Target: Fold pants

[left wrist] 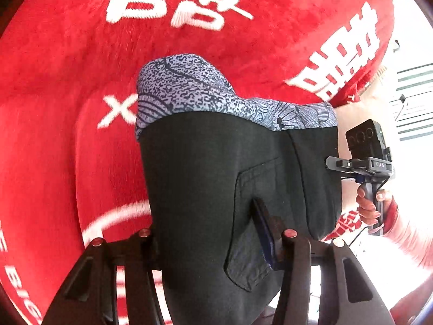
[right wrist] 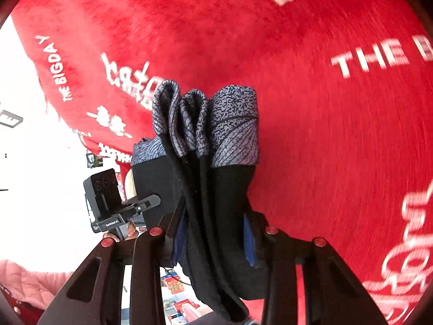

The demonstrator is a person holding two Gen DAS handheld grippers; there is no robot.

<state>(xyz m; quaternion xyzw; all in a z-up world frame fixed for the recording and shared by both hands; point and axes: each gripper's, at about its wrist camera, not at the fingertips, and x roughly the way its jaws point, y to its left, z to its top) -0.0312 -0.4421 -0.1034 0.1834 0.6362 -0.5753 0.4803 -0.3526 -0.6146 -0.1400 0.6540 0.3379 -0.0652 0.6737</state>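
One pair of pants (left wrist: 216, 168), black with a blue patterned band, bunched into roughly three folds in the right wrist view. Two claws: left claw (left wrist: 208, 238) and right claw (right wrist: 213, 233). One red blanket (left wrist: 67, 67) with white lettering; one hand (left wrist: 369, 205) visible.

Open red blanket all round the pants
The hanging pants (left wrist: 216, 168) fill the gap between the two grippers; the red blanket (left wrist: 67, 67) beyond lies bare
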